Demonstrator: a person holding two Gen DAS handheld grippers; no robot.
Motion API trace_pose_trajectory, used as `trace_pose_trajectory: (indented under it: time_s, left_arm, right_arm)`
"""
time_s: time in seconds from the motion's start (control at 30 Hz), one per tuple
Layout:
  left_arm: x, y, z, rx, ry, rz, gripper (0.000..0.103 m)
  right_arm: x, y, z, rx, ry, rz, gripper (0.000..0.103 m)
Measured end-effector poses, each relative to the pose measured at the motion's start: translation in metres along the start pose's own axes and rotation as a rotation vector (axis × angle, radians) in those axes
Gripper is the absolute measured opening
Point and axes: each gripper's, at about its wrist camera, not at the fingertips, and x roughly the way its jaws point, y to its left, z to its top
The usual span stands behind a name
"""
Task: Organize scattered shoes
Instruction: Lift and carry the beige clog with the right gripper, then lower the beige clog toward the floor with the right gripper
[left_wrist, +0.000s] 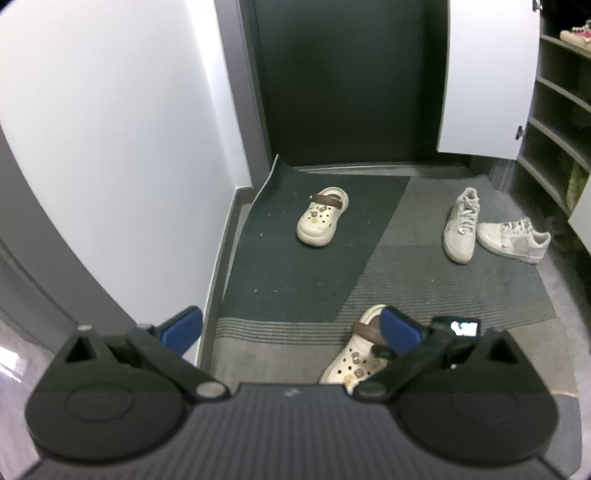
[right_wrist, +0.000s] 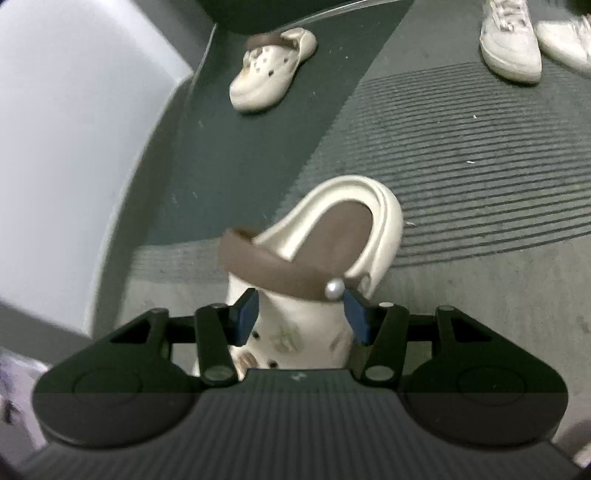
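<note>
A cream clog with a brown strap, the near clog (right_wrist: 317, 221), lies on the mat with its heel pointing away. My right gripper (right_wrist: 301, 314) straddles its upper just behind the strap, and its blue pads (right_wrist: 245, 314) press against both sides. In the left wrist view this near clog (left_wrist: 354, 354) sits low and right of centre, partly hidden by a blue finger (left_wrist: 400, 330). My left gripper (left_wrist: 291, 321) hangs wide open above the mat, holding nothing. The matching far clog (left_wrist: 322, 216) (right_wrist: 271, 68) rests near the door. Two pale sneakers (left_wrist: 461, 225) (left_wrist: 513, 236) lie to the right.
A grey and green striped mat (left_wrist: 424, 288) covers the floor. An open shoe cabinet (left_wrist: 554, 110) with shelves stands at the right, its white door (left_wrist: 487, 81) swung out. A white wall (left_wrist: 110, 129) closes the left side and a dark door (left_wrist: 343, 81) the back.
</note>
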Motion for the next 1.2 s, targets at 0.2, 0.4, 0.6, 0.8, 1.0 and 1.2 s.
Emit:
trace_pose_trajectory:
  time_s: [0.2,0.4,0.6,0.8,1.0,1.2]
  left_arm:
    - [-0.012,0.001,-0.004,-0.002,-0.006,-0.045,0.103]
    - [-0.004,-0.002,0.001,-0.004,-0.003,-0.041,0.103]
    - [0.010,-0.009,-0.001,0.029,0.021,-0.002,0.103]
    - [0.010,0.004,0.000,-0.026,0.091,-0.075,0.103]
    - [-0.006,0.021,0.000,-0.120,0.120,-0.195,0.103]
    - [-0.005,0.015,0.000,-0.079,0.079,-0.162,0.103]
  right_arm:
    - [0.002,0.005,-0.003,-0.025,0.000,-0.004,0.055]
    - [0.004,0.010,-0.007,-0.051,0.000,-0.008,0.055]
    - [0.006,0.015,-0.010,-0.076,-0.001,-0.012,0.055]
    - [0.009,0.007,-0.002,-0.080,-0.002,0.026,0.056]
    - [0.007,0.035,0.010,-0.350,0.112,0.063,0.061]
    - [0.043,0.061,0.016,-0.517,0.287,0.002,0.060]
